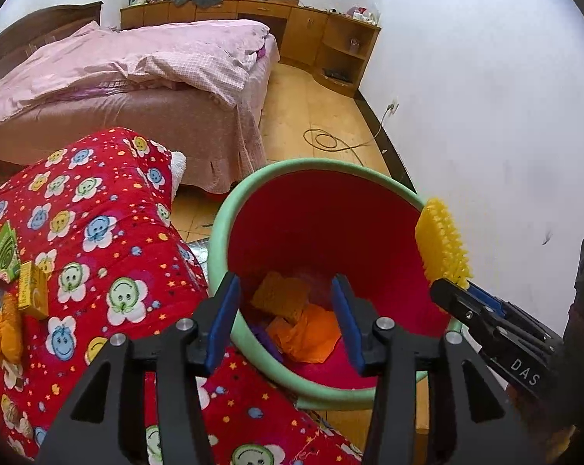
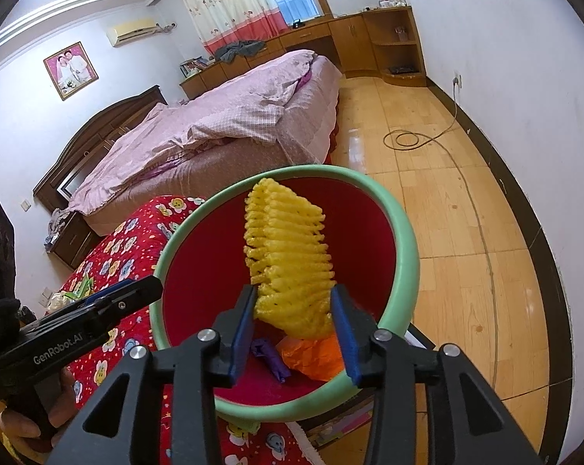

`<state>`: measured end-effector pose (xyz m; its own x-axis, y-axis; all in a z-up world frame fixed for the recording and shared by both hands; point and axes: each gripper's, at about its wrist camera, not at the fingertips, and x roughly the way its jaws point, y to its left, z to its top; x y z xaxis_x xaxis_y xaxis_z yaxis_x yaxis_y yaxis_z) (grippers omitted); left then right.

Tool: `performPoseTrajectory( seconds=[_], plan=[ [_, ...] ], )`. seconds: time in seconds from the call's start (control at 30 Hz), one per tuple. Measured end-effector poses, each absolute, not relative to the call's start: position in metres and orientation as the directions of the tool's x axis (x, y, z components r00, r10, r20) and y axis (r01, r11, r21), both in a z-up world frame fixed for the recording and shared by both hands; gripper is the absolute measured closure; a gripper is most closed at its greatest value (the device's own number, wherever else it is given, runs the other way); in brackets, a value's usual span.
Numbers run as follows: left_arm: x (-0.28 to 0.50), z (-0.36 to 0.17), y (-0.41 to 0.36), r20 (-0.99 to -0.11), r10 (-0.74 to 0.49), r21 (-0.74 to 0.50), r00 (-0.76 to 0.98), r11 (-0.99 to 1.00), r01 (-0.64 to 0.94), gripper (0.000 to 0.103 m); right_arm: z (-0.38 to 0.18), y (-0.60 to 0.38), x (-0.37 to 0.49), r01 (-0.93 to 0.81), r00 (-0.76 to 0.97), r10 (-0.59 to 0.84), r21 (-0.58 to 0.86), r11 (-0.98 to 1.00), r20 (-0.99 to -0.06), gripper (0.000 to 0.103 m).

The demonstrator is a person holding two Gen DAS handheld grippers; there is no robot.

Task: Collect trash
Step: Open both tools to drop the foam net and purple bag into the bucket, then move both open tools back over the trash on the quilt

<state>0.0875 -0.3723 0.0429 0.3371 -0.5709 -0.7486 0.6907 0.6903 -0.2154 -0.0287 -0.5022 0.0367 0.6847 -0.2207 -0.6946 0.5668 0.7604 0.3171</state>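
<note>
A red bin with a green rim [image 1: 218, 224] [image 2: 406, 240] stands beside a red flowered quilt [image 1: 98, 232]. My left gripper [image 1: 286, 283] [image 2: 152, 283] hangs open over the bin's near edge with nothing between its blue pads. My right gripper [image 2: 293, 294] [image 1: 452, 286] is shut on a yellow foam net [image 2: 288, 244] [image 1: 443, 244], which stands upright over the bin's mouth. At the bottom of the bin lie an orange sheet [image 1: 311, 329] [image 2: 315, 356], a yellow-orange foam piece [image 1: 280, 296] and a purple scrap [image 2: 270, 356].
On the quilt at the left lie a green box [image 1: 3, 252], a yellow box [image 1: 32, 290] and an orange mesh bundle [image 1: 3, 329]. A pink-covered bed [image 1: 136, 77] stands behind. A coiled cable [image 1: 330, 141] lies on the wooden floor, close to the white wall on the right.
</note>
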Motion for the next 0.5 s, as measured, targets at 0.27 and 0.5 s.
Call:
performPoseTrajectory(
  seconds=[0.27,0.5],
  plan=[
    [0.087,0.058,-0.347,-0.731,-0.575,-0.227,0.367,0.712,0.664,0.054,0.05,-0.488,-0.031,0.552,0.702,-0.226,0.315,0.772,-0.676,0.049],
    [0.091,0.07,-0.314,-0.717,-0.563,-0.23,0.412,0.748,0.622,0.054,0.065,-0.471,-0.028,0.519,0.729,-0.213,0.323,0.791,-0.65,0.04]
  ],
)
